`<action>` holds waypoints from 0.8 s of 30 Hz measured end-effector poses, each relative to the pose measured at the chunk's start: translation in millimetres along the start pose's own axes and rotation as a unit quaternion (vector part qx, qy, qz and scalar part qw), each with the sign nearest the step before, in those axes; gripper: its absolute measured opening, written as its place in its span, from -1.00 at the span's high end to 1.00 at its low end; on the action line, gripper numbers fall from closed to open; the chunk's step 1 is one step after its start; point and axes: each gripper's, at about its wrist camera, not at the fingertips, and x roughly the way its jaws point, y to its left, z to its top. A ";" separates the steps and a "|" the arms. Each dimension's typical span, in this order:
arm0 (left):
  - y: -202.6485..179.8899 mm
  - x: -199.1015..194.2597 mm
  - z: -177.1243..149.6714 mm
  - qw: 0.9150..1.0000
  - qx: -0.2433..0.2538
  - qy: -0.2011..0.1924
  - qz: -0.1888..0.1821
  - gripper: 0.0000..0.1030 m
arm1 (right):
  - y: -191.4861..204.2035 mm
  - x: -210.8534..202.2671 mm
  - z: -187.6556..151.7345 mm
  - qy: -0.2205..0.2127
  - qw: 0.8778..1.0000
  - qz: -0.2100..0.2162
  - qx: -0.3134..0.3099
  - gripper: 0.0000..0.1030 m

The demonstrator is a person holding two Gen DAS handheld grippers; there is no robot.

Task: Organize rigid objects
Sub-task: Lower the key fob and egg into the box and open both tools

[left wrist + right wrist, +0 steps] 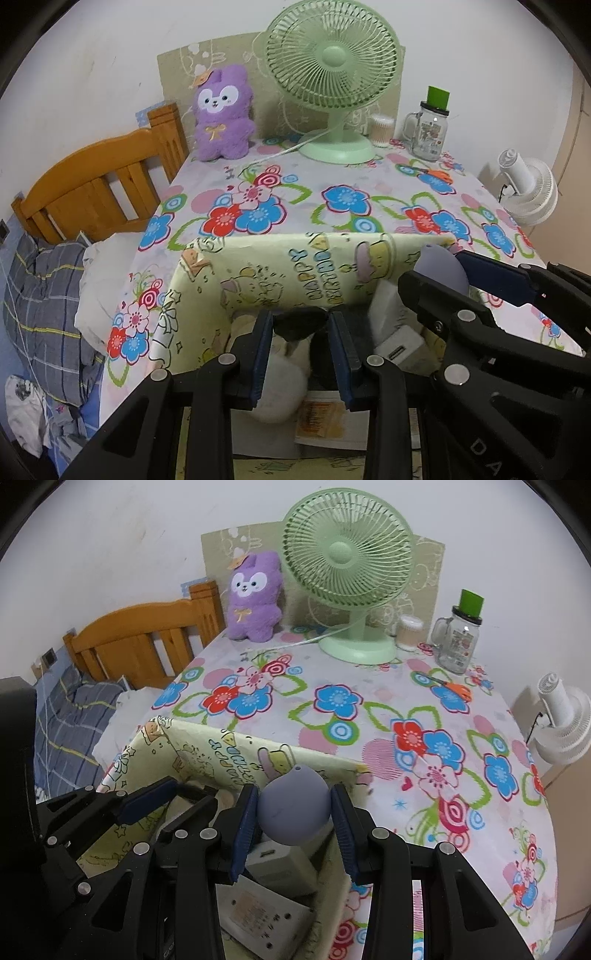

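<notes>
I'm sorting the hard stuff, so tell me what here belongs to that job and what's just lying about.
Job: lavender ball in the right gripper; black object in the left gripper; storage box; white charger.
Lying about: green fan; purple plush; glass jar; scissors.

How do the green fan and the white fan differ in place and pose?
The green fan stands upright on the flowered tablecloth; the white fan is off the table, beyond its right edge. The green fan faces the camera; the white fan is turned away, showing its back. Both have round grilles.

Floral table [332,716] — fan [351,590] (green), jar [456,642], box [207,753]
</notes>
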 end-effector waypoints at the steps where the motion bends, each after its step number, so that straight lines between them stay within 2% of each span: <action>1: 0.6 0.4 -0.5 1.000 0.000 0.000 0.002 0.40 | 1.8 2.2 0.4 0.002 1.000 0.001 -0.002 0.16; 7: 4.9 1.9 -3.3 1.000 0.001 0.001 0.006 0.39 | 9.5 11.6 1.0 0.011 1.000 0.010 -0.008 0.16; 13: 9.5 5.5 -4.6 1.000 -0.001 0.007 0.009 0.19 | 13.0 17.6 1.3 0.016 1.000 0.014 -0.010 0.16; 16: 9.9 5.6 -6.1 1.000 0.004 0.006 0.010 -0.09 | 13.6 20.0 1.8 0.018 1.000 0.016 -0.011 0.16; 17: 9.7 4.9 -6.5 1.000 0.004 0.005 0.014 -0.31 | 13.5 21.2 2.1 0.018 1.000 0.017 -0.010 0.16; 18: 9.9 4.3 -6.9 1.000 0.002 0.006 0.013 -0.44 | 13.4 22.3 2.6 0.019 1.000 0.019 -0.011 0.15; 21: 10.7 2.8 -7.7 1.000 -0.006 0.010 -0.002 -0.50 | 14.9 26.1 2.7 0.019 0.999 0.026 -0.014 0.15; 24: 10.2 2.9 -7.5 1.000 -0.005 0.010 0.001 -0.57 | 15.1 29.9 3.4 0.026 0.999 0.023 -0.014 0.14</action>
